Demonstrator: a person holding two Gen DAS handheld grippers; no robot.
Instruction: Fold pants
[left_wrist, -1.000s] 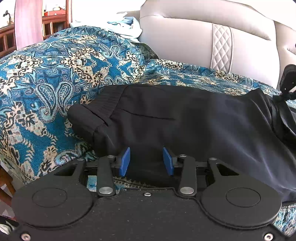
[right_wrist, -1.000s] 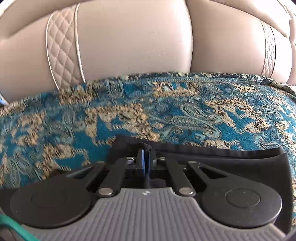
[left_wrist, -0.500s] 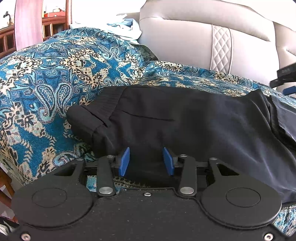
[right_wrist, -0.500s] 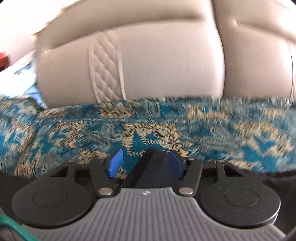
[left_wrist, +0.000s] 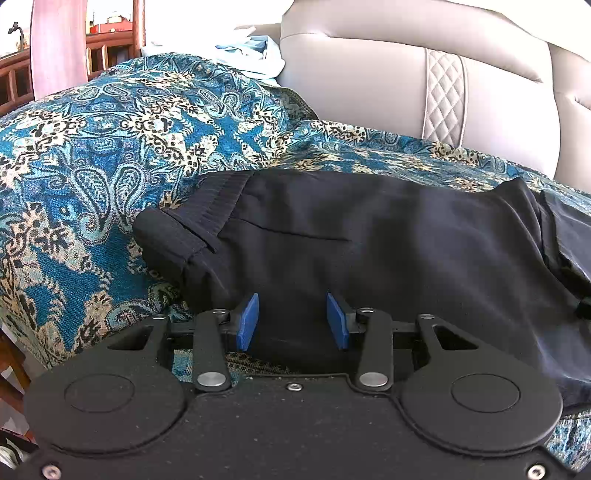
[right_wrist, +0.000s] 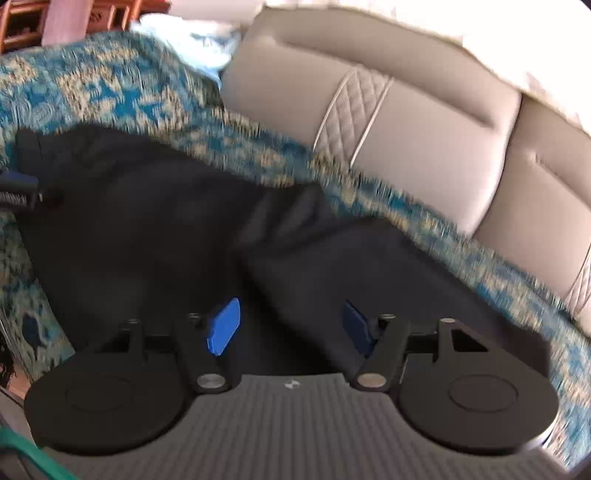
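Black fabric fills the middle of both views: the pants (left_wrist: 369, 251) lie spread on a sofa seat that is covered with a blue and cream paisley throw (left_wrist: 110, 147); the ribbed waistband (left_wrist: 214, 206) is at the left end of the garment in the left wrist view, with one corner of it turned over toward the front edge of the seat; at the right side of this view an upper layer of the cloth ends in an edge, and a second dark layer lies beyond it; the left gripper (left_wrist: 291, 321) is at the front edge of the seat, its blue pads (left_wrist: 248, 322) standing apart with the near hem of the pants between them, and they do not press the cloth; the right gripper (right_wrist: 290, 325) is over the black cloth too, its jaws spread wide and nothing between them is pinched; this view is blurred, so the exact folds are hard to read, but a raised fold of cloth (right_wrist: 295, 206) rises near the back of the garment; behind the throw stands the beige leather backrest (left_wrist: 369, 85) with a quilted strip (left_wrist: 445, 96); some pale blue cloth (left_wrist: 251, 51) lies at the far left end of the sofa, and brown wooden furniture (left_wrist: 107, 51) is seen beyond it.
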